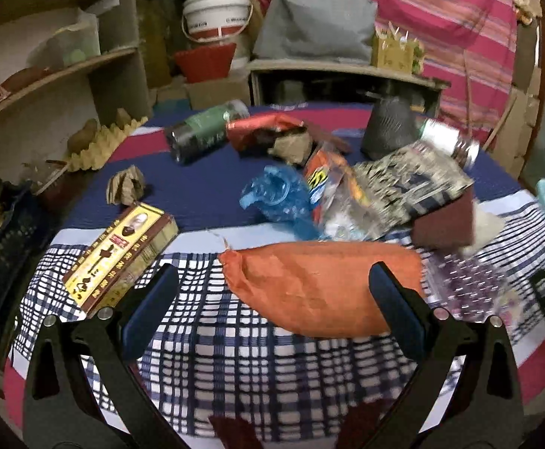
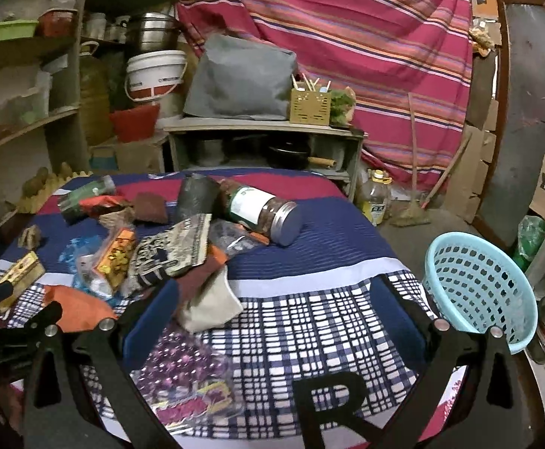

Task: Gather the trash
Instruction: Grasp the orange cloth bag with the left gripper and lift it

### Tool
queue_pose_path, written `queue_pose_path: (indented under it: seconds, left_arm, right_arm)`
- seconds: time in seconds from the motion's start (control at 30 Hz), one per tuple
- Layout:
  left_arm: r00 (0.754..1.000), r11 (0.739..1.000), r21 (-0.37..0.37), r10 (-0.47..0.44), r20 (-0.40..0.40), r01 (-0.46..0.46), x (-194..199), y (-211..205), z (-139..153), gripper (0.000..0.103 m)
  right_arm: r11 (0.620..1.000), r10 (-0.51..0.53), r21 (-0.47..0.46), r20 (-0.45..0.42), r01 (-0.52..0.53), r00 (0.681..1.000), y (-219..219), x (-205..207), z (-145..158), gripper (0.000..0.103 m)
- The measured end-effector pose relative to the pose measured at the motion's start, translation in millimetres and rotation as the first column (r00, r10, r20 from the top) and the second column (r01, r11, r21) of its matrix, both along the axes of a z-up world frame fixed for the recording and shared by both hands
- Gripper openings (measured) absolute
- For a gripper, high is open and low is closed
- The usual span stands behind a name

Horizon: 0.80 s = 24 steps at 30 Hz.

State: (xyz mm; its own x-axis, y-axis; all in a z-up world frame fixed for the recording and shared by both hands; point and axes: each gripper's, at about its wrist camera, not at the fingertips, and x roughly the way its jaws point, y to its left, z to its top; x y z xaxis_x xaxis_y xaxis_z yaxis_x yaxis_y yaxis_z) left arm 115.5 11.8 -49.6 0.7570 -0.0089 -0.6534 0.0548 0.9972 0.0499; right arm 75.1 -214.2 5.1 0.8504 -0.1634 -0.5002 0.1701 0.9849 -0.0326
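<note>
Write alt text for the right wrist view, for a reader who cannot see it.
The open right gripper hovers over a checked cloth on a table. Trash is piled to its left: wrappers, a jar on its side, an orange bag. An empty blue basket stands at the right.

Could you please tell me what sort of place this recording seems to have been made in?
Probably a cluttered home storeroom or kitchen corner. Wooden shelves hold bowls and jars, steel pots sit above a white bucket, and a striped cloth hangs as a backdrop behind the littered table.
</note>
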Motion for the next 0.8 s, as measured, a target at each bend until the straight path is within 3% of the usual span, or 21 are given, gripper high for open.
queue_pose_path:
  seconds: [0.07, 0.17, 0.2, 0.3, 0.4, 0.47, 0.57, 0.7, 0.8]
  left_arm:
    - [0.999, 1.000, -0.004, -0.005, -0.050, 0.005, 6.5, -0.5, -12.2, 0.096]
    - [0.991, 0.999, -0.022, -0.041, -0.129, 0.039, 18.5, -2.9, -21.9, 0.078]
    - [0.989, 0.999, -0.030, -0.048, -0.137, 0.044, 19.8, -3.1, -22.9, 0.077]
    - [0.986, 0.996, -0.053, -0.080, -0.144, 0.073, 18.8, -4.1, -22.3, 0.059]
    - [0.983, 0.991, -0.074, -0.121, -0.140, 0.112, 15.4, -7.7, -20.9, 0.021]
    - [0.983, 0.990, -0.077, -0.130, -0.128, 0.121, 11.3, -8.7, -17.5, 0.010]
    - [0.984, 0.983, -0.118, -0.153, -0.092, 0.142, 4.3, -2.2, -1.5, 0.007]
    - [0.988, 0.984, -0.094, -0.150, 0.024, 0.151, -12.0, -1.0, 40.4, 0.007]
    - [0.988, 0.987, -0.083, -0.130, 0.083, 0.136, -0.6, 0.4, 71.3, 0.007]
  right_arm:
    - [1.000, -0.005, -0.012, -0.006, 0.005, 1.000, -0.3, 0.2, -7.9, 0.099]
    - [1.000, 0.006, -0.023, -0.036, -0.007, 0.999, 0.9, 1.2, -19.2, 0.099]
    - [1.000, 0.010, -0.022, -0.042, -0.010, 0.999, 0.7, 2.5, -20.6, 0.099]
    - [1.000, 0.022, -0.020, -0.051, -0.023, 0.998, 1.9, 4.2, -23.9, 0.099]
    - [0.999, 0.024, -0.029, -0.069, -0.026, 0.997, 3.4, 5.6, -26.3, 0.099]
    - [0.999, 0.036, -0.013, -0.074, -0.037, 0.997, 2.8, 6.4, -25.2, 0.099]
    - [0.999, 0.044, -0.012, -0.070, -0.045, 0.997, 2.5, 8.8, -20.9, 0.099]
    - [0.997, 0.073, -0.013, -0.058, -0.074, 0.996, 6.1, 17.5, -10.5, 0.099]
    - [0.995, 0.094, -0.013, -0.045, -0.095, 0.995, 12.5, 32.8, -3.2, 0.099]
